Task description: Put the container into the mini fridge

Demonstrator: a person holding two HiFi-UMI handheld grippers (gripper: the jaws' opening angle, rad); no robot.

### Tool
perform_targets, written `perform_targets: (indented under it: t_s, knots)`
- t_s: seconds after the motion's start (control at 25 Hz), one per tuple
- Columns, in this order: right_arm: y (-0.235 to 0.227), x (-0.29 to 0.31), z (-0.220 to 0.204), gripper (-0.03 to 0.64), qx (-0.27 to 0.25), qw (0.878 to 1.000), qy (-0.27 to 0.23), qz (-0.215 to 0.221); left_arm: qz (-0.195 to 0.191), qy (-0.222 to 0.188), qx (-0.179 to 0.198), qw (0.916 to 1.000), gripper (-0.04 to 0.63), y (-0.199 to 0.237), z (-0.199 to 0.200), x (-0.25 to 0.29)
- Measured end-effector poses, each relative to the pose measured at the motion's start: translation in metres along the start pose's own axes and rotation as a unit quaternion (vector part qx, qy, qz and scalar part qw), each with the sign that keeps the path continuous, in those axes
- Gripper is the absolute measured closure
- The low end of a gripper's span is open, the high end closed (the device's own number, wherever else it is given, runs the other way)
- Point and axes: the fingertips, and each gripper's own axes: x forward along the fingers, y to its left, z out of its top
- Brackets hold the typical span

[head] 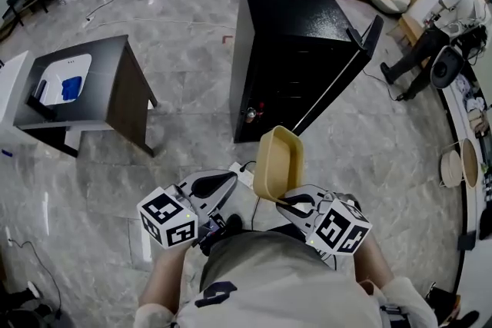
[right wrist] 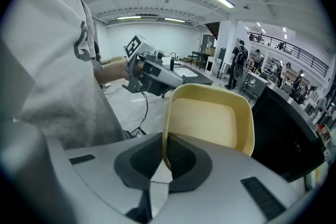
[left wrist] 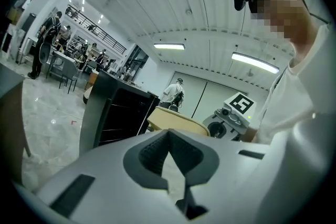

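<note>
A pale yellow container stands tilted on edge, pinched by its rim in my right gripper, which is shut on it. The right gripper view shows the container with its wall between my right gripper's pads. The black mini fridge stands on the floor just ahead, its door swung open to the right. My left gripper hangs beside the container, shut and empty. In the left gripper view, my left gripper points at the fridge and the container.
A dark table with a white basin and a blue cloth stands to the left. A white power strip and cable lie by my feet. People work behind the fridge and at the right bench.
</note>
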Motion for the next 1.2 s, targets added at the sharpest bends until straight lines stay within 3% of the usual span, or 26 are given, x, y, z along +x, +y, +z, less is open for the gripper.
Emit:
perform_targets:
  t_s: [0.28,0.48,0.76,1.2]
  knots:
    - [-0.03,0.007,-0.014,0.584,-0.029,0.999,0.039,-0.006,0.006,0.003,0.0,1.0,0.537,0.008,0.002,0.005]
    - [-0.082,0.012,-0.037,0.584,-0.068,0.995,0.075,-0.024,0.037,0.003,-0.003,0.9993,0.537,0.021,0.01,0.021]
    - [-0.165,0.011,-0.069,0.584,-0.114,0.989,0.09,-0.02,0.064,-0.013,-0.015,0.9978,0.537,0.036,0.032,0.079]
    - [-0.28,0.017,-0.112,0.584,-0.199,0.974,0.111,-0.001,0.108,0.006,-0.025,0.9938,0.537,0.048,0.048,0.173]
